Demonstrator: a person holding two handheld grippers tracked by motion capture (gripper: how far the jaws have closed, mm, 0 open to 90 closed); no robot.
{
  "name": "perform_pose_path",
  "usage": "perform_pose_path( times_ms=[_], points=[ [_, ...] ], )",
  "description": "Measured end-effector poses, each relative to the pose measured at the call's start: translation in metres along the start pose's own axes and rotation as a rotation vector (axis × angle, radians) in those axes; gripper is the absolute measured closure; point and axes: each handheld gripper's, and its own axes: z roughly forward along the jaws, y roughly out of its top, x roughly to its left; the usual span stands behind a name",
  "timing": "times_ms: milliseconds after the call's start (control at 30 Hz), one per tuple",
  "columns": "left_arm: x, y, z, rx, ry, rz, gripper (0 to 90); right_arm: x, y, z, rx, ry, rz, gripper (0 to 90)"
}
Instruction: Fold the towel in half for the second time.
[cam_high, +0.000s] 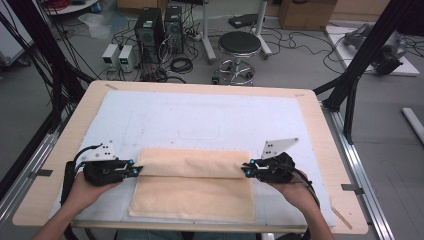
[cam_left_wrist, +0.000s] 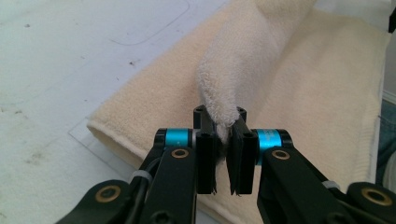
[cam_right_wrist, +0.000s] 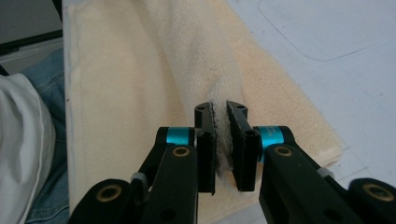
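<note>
Now folding | left gripper (cam_high: 136, 171) and right gripper (cam_high: 246, 169) each clamp a corner of the cream towel (cam_high: 195, 197) on the white mat (cam_high: 200, 120) | carry both ends level, land edges flush.

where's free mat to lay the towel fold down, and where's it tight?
Free: the white mat beyond the towel, up to the table's far edge, plus strips outside the left gripper and right gripper. Tight: the near edge, where the towel reaches almost to the mat's front, and both towel ends, where the shut jaws pinch the lifted fold.
</note>
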Motion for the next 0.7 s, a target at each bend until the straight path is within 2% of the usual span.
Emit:
perform_pose_path(
  times_ms=[100,233,300,333,367,400,433,467,533,600,700],
  points=[
    [-0.009,-0.006,-0.004,-0.005,-0.001,0.01,82.0,0.007,-0.007,-0.001,-0.002,0.002,-0.005,82.6],
    [-0.018,-0.012,-0.008,0.023,-0.005,0.037,81.8,0.015,-0.013,0.0,0.008,0.017,-0.01,82.6],
    [-0.021,-0.014,-0.009,0.031,-0.009,0.036,80.8,0.018,-0.015,0.0,0.008,0.022,-0.019,82.4],
    [-0.022,-0.015,-0.01,0.037,-0.015,0.038,78.6,0.02,-0.016,0.0,0.012,0.027,-0.02,81.1],
    [-0.023,-0.016,-0.009,0.047,-0.009,0.032,72.1,0.021,-0.017,0.001,0.022,0.031,-0.021,76.2],
    [-0.024,-0.017,-0.009,0.05,0.0,0.029,60.7,0.021,-0.017,0.002,0.042,0.018,-0.015,67.8],
    [-0.025,-0.017,-0.009,0.053,-0.001,0.026,53.4,0.021,-0.018,0.002,0.047,0.008,-0.011,65.9],
    [-0.026,-0.017,-0.008,0.053,-0.006,0.023,49.0,0.021,-0.018,0.003,0.042,0.02,-0.01,63.3],
    [-0.027,-0.016,-0.006,0.059,-0.014,0.026,43.3,0.021,-0.018,0.005,0.036,0.013,-0.011,57.3],
    [-0.028,-0.015,-0.002,0.069,-0.046,0.022,41.2,0.02,-0.017,0.007,0.03,0.028,-0.01,55.3],
    [-0.033,-0.014,0.006,0.095,-0.087,0.058,42.1,0.021,-0.016,0.016,0.041,0.068,-0.022,51.2]
  ],
)
